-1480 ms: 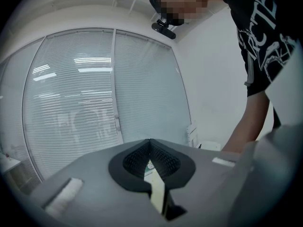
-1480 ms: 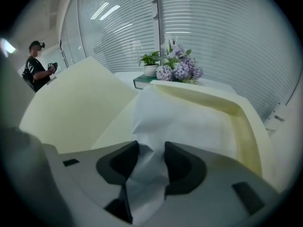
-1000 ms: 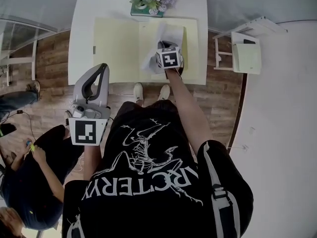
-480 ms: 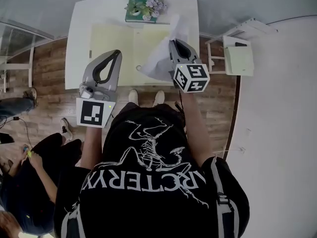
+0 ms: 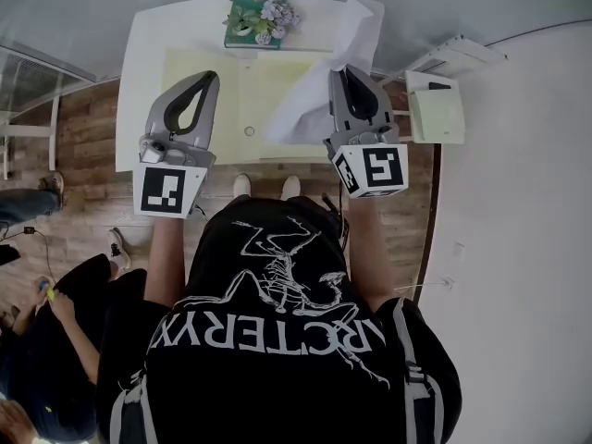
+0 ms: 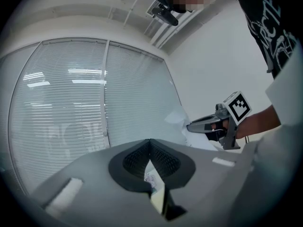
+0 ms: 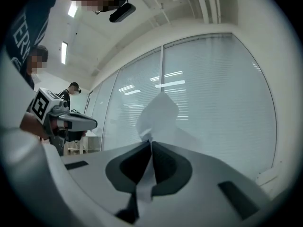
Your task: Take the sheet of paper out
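Right gripper has its jaws pressed together on the sheet of paper, which it holds up, crumpled, over the right part of the white table; left gripper has its jaws together with nothing between them; a pale yellow folder and flowers lie on the table; wooden floor surrounds it; window blinds stand behind.

The left forearm and right forearm reach forward side by side, 1 gripper in each hand. The left gripper points ahead, its 2 jaws pressed together on nothing. The right gripper, beside it, has its jaws clamped on the sheet of paper.
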A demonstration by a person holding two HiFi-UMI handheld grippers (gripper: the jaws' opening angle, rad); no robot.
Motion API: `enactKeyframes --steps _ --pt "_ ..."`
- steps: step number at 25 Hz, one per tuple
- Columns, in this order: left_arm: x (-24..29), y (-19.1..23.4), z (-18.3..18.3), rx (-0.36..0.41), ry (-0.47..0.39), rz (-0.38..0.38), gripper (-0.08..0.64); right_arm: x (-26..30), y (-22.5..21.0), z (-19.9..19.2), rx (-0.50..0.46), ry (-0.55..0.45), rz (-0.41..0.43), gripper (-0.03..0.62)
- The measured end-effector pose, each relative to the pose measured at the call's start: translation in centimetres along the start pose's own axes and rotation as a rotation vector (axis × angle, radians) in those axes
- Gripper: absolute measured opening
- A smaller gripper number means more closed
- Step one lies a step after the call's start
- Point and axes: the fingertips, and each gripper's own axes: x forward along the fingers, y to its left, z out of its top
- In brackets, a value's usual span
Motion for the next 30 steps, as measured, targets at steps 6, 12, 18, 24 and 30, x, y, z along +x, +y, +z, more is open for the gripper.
enactKeyframes --steps 6,12,18,24,30 --pt "0.0 1.4 -0.3 -0.007 -0.012 0.027 0.011 -0.2 0.2 1.0 -0.024 -0.006 -0.001 0.014" --pt "0.1 1.9 0.0 0.002 -0.022 0.033 0.011 -0.2 0.0 1.6 -0.026 -0.016 -0.003 0.014" --pt "0.3 1.6 0.3 0.006 -0.038 0.028 0.011 -0.2 0.1 1.7 -0.043 -0.022 -0.008 0.014" --pt "0.5 1.3 0.4 0.009 -0.024 0.024 0.011 -0.4 0.1 2.3 -0.045 -0.036 -0.005 0.012" --pt "0.5 1.3 0.4 0.015 -0.025 0.021 0.011 -0.4 0.3 2.3 -0.041 -0.040 0.000 0.012"
